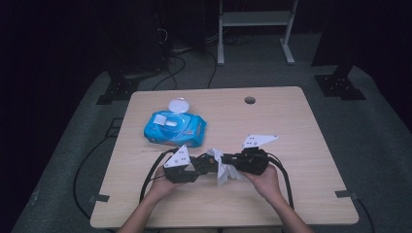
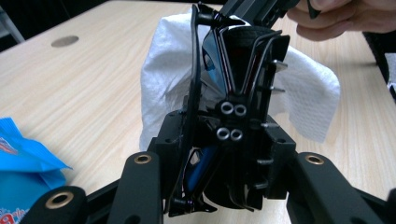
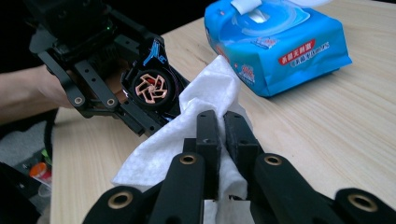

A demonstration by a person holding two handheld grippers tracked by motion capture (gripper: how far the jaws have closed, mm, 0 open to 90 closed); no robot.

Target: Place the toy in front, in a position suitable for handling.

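1. High view: left hand-held gripper (image 1: 204, 164) and right hand-held gripper (image 1: 232, 162) meet nose to nose above the worktop (image 1: 291, 194), near the middle of its near edge. A crumpled white wipe (image 1: 222, 167) hangs btwn them. Blue wipes pack (image 1: 175, 128), lid flipped open, lies left of centre, closer to the far edge, well apart from the wipe. Jaw state too small to tell here.

2. Left gripper view: left hand-held gripper (image 2: 231, 98) is clamped on a small black part w/ a blue piece and thin wires, the black gadget (image 2: 233, 70), standing upright btwn its jaws. The wipe (image 2: 163, 79) is draped behind and to both sides of it, touching. A hand's fingers (image 2: 336, 18) show at top right. Corner of the wipes pack (image 2: 23, 177) at bottom left.

3. Right gripper view: right hand-held gripper (image 3: 223, 122) has jaws pressed together, pinching the wipe (image 3: 210, 88); the cloth runs up from the jaws to the gadget (image 3: 152, 88), which shows a copper-coloured fan face, held in the left hand-held gripper (image 3: 116, 100). Wipe touches the gadget's edge. Wipes pack (image 3: 280, 51) sits behind, toward the far side of the worktop (image 3: 327, 140).
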